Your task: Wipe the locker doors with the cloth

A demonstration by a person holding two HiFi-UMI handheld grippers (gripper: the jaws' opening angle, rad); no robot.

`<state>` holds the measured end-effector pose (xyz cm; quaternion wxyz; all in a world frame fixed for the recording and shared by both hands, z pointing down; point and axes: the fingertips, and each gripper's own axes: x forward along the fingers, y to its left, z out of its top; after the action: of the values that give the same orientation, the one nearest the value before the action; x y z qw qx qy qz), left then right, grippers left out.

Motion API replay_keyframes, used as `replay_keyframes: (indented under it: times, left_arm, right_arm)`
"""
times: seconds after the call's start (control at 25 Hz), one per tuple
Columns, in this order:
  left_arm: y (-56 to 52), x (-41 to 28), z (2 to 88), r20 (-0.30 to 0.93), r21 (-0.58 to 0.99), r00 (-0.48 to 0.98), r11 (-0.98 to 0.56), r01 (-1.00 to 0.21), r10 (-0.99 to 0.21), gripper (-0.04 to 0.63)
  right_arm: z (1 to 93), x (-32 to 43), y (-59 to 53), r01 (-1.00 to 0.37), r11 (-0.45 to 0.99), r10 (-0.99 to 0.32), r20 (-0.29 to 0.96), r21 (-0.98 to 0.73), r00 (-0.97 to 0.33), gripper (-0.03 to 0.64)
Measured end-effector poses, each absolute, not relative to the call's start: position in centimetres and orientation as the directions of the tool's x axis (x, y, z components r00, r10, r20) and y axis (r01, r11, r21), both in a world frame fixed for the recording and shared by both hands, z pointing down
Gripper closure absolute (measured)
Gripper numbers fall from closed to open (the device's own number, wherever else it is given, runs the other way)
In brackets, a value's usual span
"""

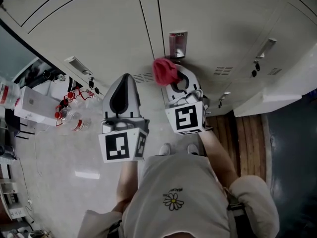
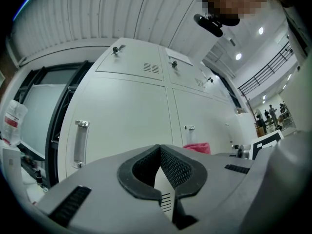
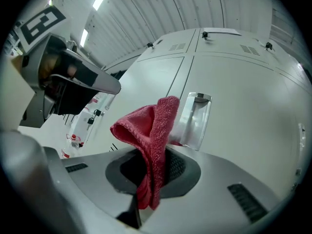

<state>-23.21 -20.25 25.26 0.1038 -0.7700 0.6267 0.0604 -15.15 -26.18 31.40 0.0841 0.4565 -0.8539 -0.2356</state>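
Observation:
A red cloth [image 3: 148,130] is pinched in my right gripper [image 3: 152,152], whose jaws are shut on it. In the head view the cloth [image 1: 164,71] sits close to the pale grey locker doors [image 1: 99,29], just below a metal door handle [image 1: 177,44]. That handle [image 3: 194,121] shows right behind the cloth in the right gripper view. My left gripper [image 1: 122,94] hangs lower and to the left, short of the doors. Its jaws [image 2: 159,152] meet at the tips with nothing between them. Another handle [image 2: 80,143] shows on the left door.
Several plastic bottles with red caps [image 1: 69,110] stand on the pale floor [image 1: 59,152] at the left, beside a white box [image 1: 34,105]. Keys hang from locks [image 1: 255,67] on the right doors. A wooden strip [image 1: 245,138] runs at the right.

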Motion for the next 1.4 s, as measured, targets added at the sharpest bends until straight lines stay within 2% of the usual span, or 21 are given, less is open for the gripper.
replay_keyframes:
  times: [0.68, 1.4]
  left_arm:
    - [-20.9, -21.5, 26.2, -0.184, -0.081, 0.198, -0.186, -0.979, -0.963, 0.578]
    - [-23.0, -17.0, 26.7, -0.185, -0.073, 0.249, -0.24, -0.968, -0.951, 0.578]
  right_arm:
    - [31.6, -12.0, -27.1, -0.76, 0.45, -0.834, -0.084, 0.469, -0.545, 0.577]
    - [31.5, -1.7, -28.6, -0.824, 0.309, -0.914, -0.089, 0.475, -0.395, 0.577]
